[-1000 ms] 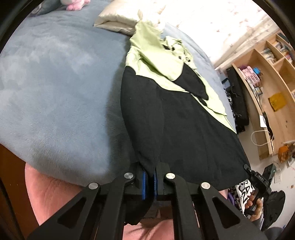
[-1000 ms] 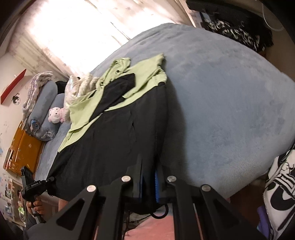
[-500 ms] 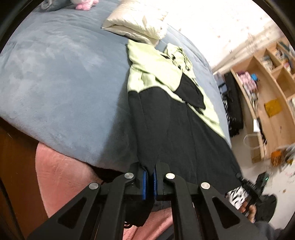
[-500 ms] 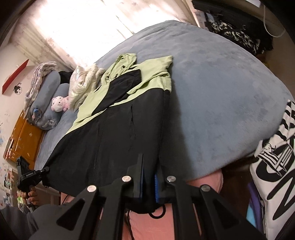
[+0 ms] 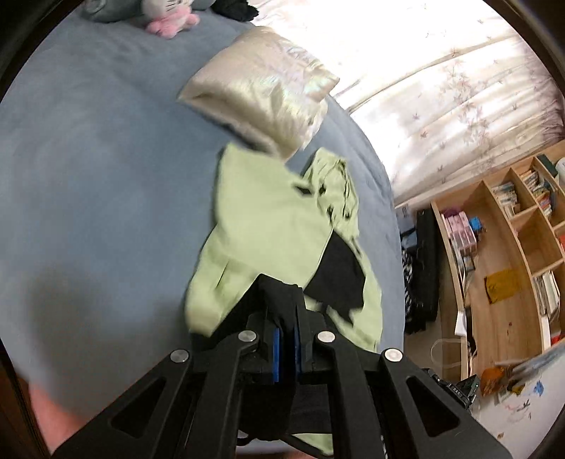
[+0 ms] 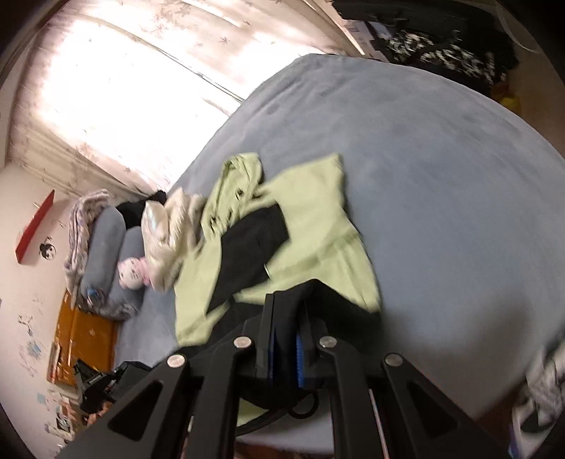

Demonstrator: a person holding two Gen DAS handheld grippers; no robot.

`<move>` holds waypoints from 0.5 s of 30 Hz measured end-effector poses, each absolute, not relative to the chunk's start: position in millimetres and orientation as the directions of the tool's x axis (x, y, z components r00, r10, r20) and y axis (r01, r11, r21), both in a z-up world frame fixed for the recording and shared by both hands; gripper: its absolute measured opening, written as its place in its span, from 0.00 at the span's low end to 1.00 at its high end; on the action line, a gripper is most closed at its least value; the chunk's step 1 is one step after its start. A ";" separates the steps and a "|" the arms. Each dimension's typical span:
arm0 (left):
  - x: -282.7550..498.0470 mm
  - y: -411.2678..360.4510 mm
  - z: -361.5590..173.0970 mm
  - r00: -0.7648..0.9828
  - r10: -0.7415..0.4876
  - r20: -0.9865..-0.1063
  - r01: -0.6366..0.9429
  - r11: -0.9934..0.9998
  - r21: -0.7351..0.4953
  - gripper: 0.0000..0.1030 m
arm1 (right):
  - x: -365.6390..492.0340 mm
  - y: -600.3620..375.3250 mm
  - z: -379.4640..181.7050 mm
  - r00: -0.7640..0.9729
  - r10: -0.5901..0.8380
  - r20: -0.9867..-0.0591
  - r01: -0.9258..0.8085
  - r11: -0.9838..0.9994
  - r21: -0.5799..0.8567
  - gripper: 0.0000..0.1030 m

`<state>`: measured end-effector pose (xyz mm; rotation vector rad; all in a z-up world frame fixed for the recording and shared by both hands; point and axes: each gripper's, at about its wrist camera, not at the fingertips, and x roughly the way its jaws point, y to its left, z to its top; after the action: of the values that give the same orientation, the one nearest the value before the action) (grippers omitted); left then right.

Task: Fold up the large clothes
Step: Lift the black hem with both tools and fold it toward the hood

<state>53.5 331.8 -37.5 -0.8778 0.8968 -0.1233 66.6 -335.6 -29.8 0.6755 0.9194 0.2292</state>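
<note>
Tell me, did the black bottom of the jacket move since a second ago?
Yes. The black hem, pinched in both jaws, has been carried up the bed toward the shiny pillow, covering the jacket's black half.

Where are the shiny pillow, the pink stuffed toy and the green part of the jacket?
Shiny pillow [image 5: 261,88]: left wrist view, middle of its top.
Pink stuffed toy [image 5: 169,24]: left wrist view, its body.
Green jacket [image 5: 261,219]: left wrist view, its broad green panel.

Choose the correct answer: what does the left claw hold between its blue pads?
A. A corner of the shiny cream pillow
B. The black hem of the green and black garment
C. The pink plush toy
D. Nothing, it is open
B: in the left wrist view the left claw is shut on black fabric of the garment, whose green part lies on the bed.
</note>
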 end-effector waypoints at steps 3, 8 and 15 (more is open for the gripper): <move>115.1 334.5 -30.7 0.653 -0.407 -0.639 -0.263 0.669 -0.695 0.03 | 136.1 -331.0 -27.5 0.603 0.459 -0.653 0.105 0.766 0.635 0.08; 211.3 355.2 -46.1 0.646 -0.344 -0.681 -0.369 0.641 -0.673 0.13 | 237.7 -330.4 -43.9 0.585 0.423 -0.692 0.179 0.765 0.619 0.36; 261.4 365.6 -84.3 0.579 -0.233 -0.781 -0.391 0.761 -0.517 0.17 | 281.7 -318.1 -81.3 0.562 0.395 -0.727 0.143 0.819 0.556 0.73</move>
<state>261.4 365.6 -84.3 -0.7282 0.9710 0.1028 281.7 -318.1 -81.3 0.6164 0.9781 0.1602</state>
